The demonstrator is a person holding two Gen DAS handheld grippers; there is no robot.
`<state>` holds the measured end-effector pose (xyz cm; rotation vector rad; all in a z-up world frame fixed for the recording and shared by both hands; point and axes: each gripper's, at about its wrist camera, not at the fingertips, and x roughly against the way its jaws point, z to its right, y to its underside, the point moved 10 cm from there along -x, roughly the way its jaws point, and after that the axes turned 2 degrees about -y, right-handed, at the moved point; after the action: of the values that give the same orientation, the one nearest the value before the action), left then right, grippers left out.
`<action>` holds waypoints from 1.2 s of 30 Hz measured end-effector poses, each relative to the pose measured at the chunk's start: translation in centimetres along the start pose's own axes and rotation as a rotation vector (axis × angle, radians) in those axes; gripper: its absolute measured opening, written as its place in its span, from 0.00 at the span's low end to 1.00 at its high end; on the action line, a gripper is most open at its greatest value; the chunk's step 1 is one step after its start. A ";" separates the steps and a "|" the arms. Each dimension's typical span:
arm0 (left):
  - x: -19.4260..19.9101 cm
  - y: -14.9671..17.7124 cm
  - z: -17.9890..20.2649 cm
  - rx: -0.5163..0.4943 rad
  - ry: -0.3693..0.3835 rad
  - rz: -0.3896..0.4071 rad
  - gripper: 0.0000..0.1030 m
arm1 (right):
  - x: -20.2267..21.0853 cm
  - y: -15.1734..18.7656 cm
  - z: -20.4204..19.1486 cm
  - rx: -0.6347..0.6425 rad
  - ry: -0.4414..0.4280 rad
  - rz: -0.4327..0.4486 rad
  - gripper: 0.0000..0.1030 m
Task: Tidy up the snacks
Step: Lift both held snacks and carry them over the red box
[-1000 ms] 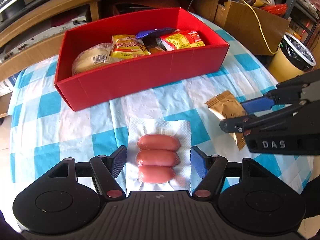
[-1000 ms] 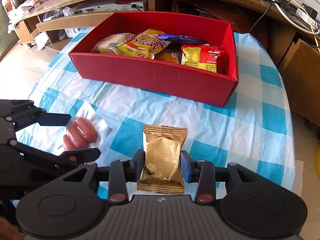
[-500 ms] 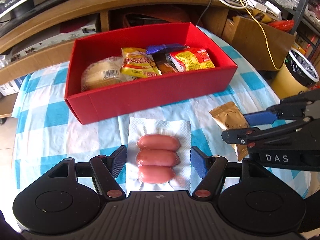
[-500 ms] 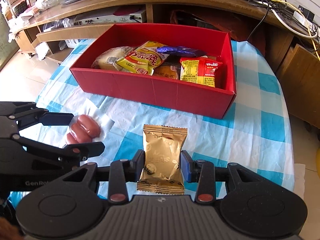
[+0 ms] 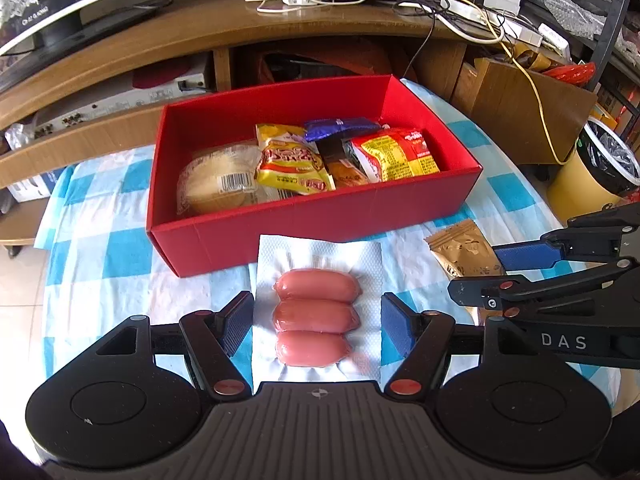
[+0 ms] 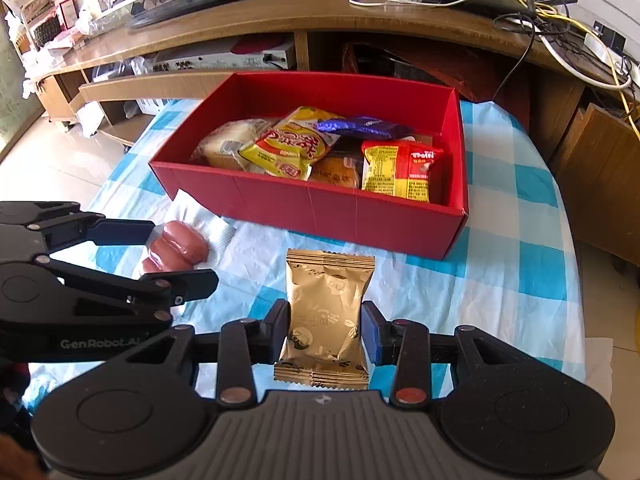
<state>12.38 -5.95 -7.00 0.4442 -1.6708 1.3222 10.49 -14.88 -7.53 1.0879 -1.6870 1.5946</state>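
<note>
- Risk, left side: the sausage pack (image 5: 316,316) is a flat, limp sealed sheet held by its two side edges; the film could buckle or slide out from the pads, which would drop it on the checked tablecloth (image 5: 120,252) short of the red box (image 5: 320,216).
- Risk, right side: the gold snack pouch (image 6: 326,316) is slick foil, pinched only across its lower half; a quick swing toward the box could let it rotate or slip.
- Risk, shared: the two tools sit close side by side — if both travel to the box together, the linkages could collide; the near wall of the box could also catch a hanging pack edge if it is carried too low.
- Risk, placement: the middle and right of the box are already crowded with a yellow packet (image 5: 294,166), a red-and-yellow packet (image 5: 394,156) and a wrapped bun (image 5: 218,180); a pack released onto the heap could slide off it.
- Left gripper (image 5: 317,322): angled steeply downward toward the table, aimed at the near wall of the box; fingers set fairly wide, pads against the pack's side edges, the pack apparently lifted clear.
- Right gripper (image 6: 325,330): same steep downward tilt, to the right of the left tool; fingers drawn in, pinching the pouch, whose top stands toward the box.
</note>
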 end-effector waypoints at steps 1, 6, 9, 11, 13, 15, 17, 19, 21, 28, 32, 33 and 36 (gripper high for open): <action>0.1 -0.2 0.0 0.000 -0.003 0.006 0.72 | 0.1 -0.1 0.0 -0.001 0.002 0.005 0.41; 0.6 -1.1 -0.3 0.012 -0.007 0.031 0.72 | 0.5 -0.8 -0.1 -0.009 -0.002 0.026 0.41; 0.7 -1.7 -0.4 0.009 -0.018 0.047 0.72 | 0.7 -1.3 0.0 -0.012 -0.003 0.038 0.41; 0.9 -2.1 -0.4 0.004 -0.027 0.060 0.72 | 0.9 -1.7 0.1 -0.018 -0.003 0.046 0.41; 1.1 -2.6 -0.4 -0.002 -0.035 0.074 0.72 | 1.0 -2.1 0.2 -0.024 -0.004 0.055 0.42; 1.2 -3.0 -0.5 -0.002 -0.038 0.086 0.72 | 1.2 -2.5 0.3 -0.030 -0.004 0.064 0.42; 1.2 -3.4 -0.5 0.001 -0.037 0.092 0.72 | 1.3 -2.9 0.4 -0.033 -0.001 0.072 0.42; 1.2 -3.8 -0.6 -0.001 -0.045 0.098 0.72 | 1.2 -3.3 0.5 -0.033 0.002 0.074 0.42; 1.2 -4.2 -0.7 -0.002 -0.057 0.107 0.71 | 1.2 -3.8 0.5 -0.032 0.005 0.081 0.42; 1.3 -6.1 -1.2 0.011 -0.078 0.141 0.71 | 1.5 -5.9 0.6 -0.048 -0.010 0.119 0.42; 1.2 -7.1 -1.6 0.021 -0.082 0.152 0.71 | 1.3 -6.9 0.8 -0.056 -0.007 0.131 0.42; 1.2 -7.3 -1.6 0.020 -0.085 0.156 0.71 | 1.4 -7.2 0.9 -0.059 -0.007 0.134 0.42; 1.1 -8.2 -1.7 0.014 -0.096 0.169 0.71 | 1.3 -8.0 1.2 -0.072 -0.006 0.143 0.42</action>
<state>18.72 -7.04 -1.50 0.3864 -1.8123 1.4563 16.81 -15.99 -2.42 0.9556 -1.8479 1.6048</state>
